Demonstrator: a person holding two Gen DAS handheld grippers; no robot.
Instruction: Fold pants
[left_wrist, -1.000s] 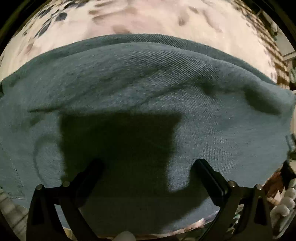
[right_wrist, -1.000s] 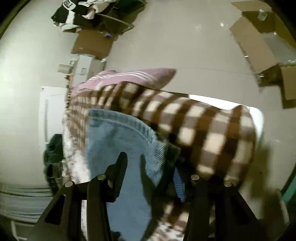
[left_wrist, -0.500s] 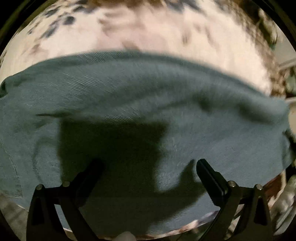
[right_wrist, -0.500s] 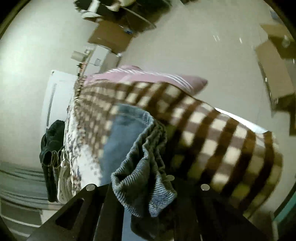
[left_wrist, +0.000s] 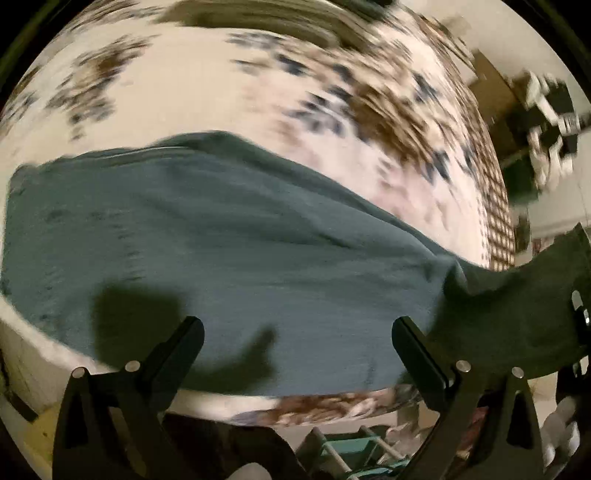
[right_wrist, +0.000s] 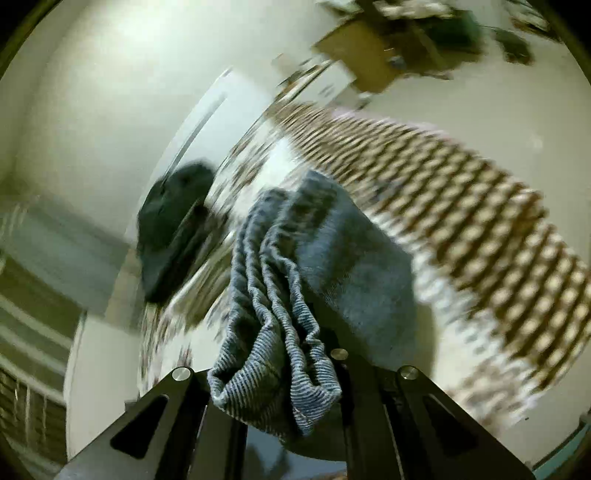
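Your left gripper (left_wrist: 295, 332) has its jaws spread wide, with nothing between them. Both black fingers (left_wrist: 173, 354) sit low in the frame, over the near edge of the pants (left_wrist: 221, 240). In the left wrist view, the pants lie as a broad blue-grey denim band across the middle of the frame, spread on a pale bedspread (left_wrist: 207, 81) with brown and dark blotches. The gripper's shadow falls on the denim at lower left. At the right edge of the frame the fabric lifts off the surface and rises toward the border; what holds it there is out of view in this picture. A brown-and-cream checked blanket (left_wrist: 495, 206) runs down the right side of the bedspread. The picture is blurred, so fine seams cannot be read.

Your right gripper (right_wrist: 273, 391) is closed on a bunched fold of the pants (right_wrist: 280, 295). In the right wrist view, the gathered denim, with its striped inner weave showing, rises from between the fingers at lower centre and spreads up into a flatter blue panel at centre frame. The fingertips themselves are hidden by the cloth. The checked blanket (right_wrist: 480, 229) fills the right half of this view. A dark garment (right_wrist: 170, 229) lies at centre left, beside the bed edge. Brown cardboard (right_wrist: 362, 55) lies on the floor at upper right.
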